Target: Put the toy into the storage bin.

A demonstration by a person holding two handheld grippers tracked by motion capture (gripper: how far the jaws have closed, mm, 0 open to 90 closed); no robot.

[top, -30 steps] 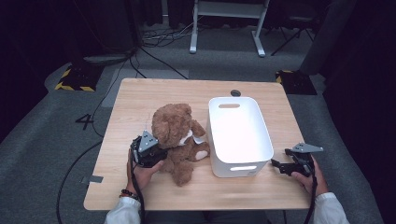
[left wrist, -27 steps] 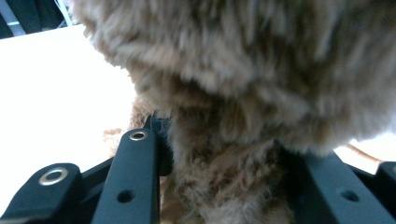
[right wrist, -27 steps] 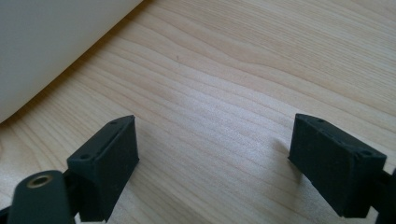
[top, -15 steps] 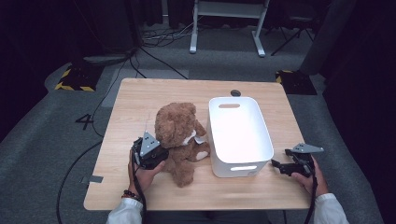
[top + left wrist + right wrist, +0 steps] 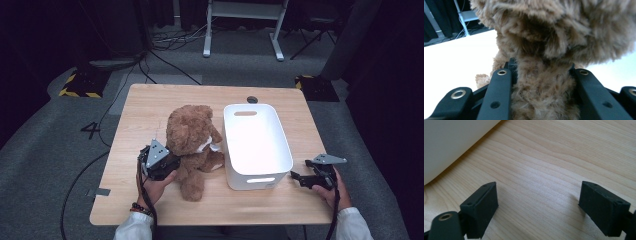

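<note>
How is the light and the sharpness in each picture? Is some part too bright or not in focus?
High view: the table is evenly lit, the room around it is dark, and the white bin is bright. Left gripper view: the teddy bear is close with soft-looking fur, and the background is washed out to white. Right gripper view: the wood grain is sharp, and soft shadows lie under the right gripper.

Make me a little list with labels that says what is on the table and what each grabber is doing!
Toy: fluffy brown teddy bear, sitting upright on the table
Box: white plastic tub with handle slots, empty, right beside the bear
Table: light wooden table
Left gripper: jaws have just closed, squeezing the bear's furry body between them
Right gripper: jaws wide apart, nothing between them, low over bare wood near the tub's corner
Bear in tub: not yet
</note>
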